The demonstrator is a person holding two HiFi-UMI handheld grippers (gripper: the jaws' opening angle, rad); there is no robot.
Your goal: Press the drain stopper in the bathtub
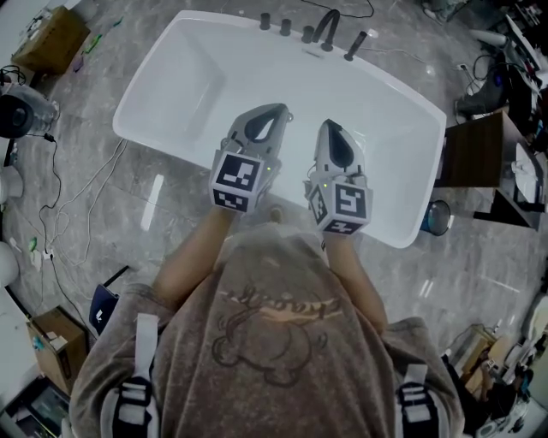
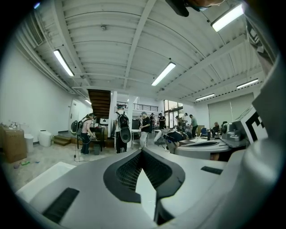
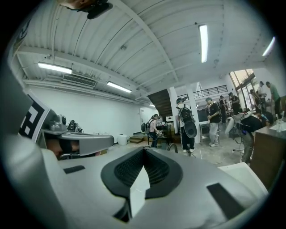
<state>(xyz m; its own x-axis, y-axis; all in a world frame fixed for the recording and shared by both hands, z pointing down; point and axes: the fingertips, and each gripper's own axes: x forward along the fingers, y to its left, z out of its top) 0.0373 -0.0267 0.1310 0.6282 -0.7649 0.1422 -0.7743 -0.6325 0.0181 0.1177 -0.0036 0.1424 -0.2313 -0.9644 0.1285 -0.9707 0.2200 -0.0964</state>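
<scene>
Jaws closed on nothing, we are holding left claw [image 1: 276, 111] and right claw [image 1: 329, 126] above the white bathtub [image 1: 175, 77] on grey floor [image 1: 479, 265].

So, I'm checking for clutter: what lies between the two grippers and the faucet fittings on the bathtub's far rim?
Nothing: the head view shows only bare white bathtub interior between the left gripper, the right gripper and the faucet fittings.

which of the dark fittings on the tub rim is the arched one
The spout, fourth from the left: it arches, while the three knobs are stubs and the handset is straight.
</scene>
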